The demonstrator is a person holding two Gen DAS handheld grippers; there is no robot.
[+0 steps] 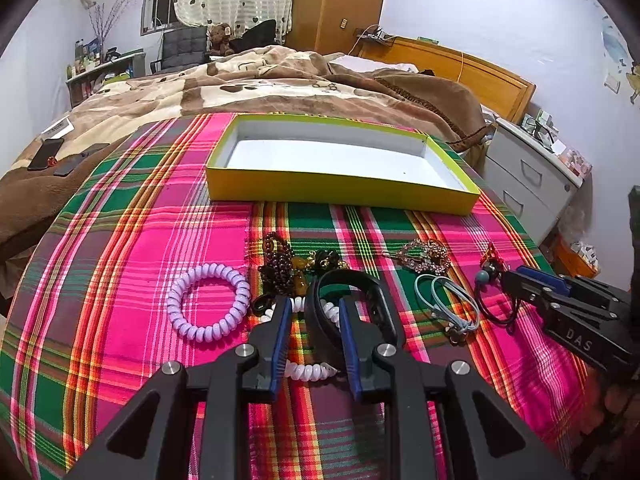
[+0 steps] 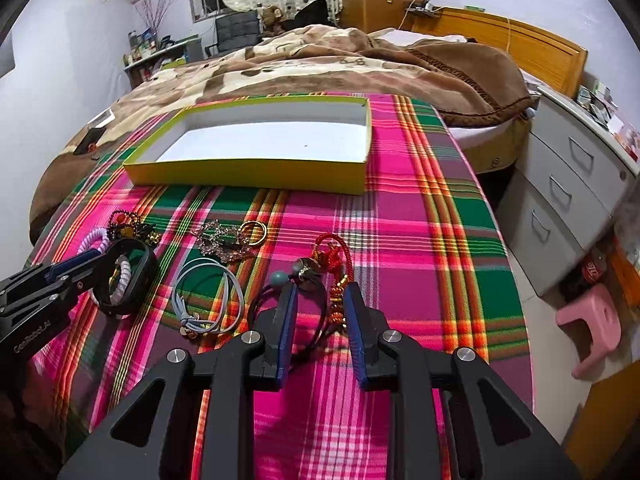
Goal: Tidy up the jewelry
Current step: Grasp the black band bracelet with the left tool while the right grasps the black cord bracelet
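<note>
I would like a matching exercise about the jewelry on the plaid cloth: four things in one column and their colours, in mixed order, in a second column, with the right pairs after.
Things
1. spiral hair tie
2. shallow box
3. wide band
4. knotted tassel charm

Colours
A. black
B. red
C. lilac
D. yellow-green outside, white inside

Pairs: 1-C, 2-D, 3-A, 4-B

Both wrist views look down, close, sharing the plaid cloth (image 1: 160, 216).
</note>
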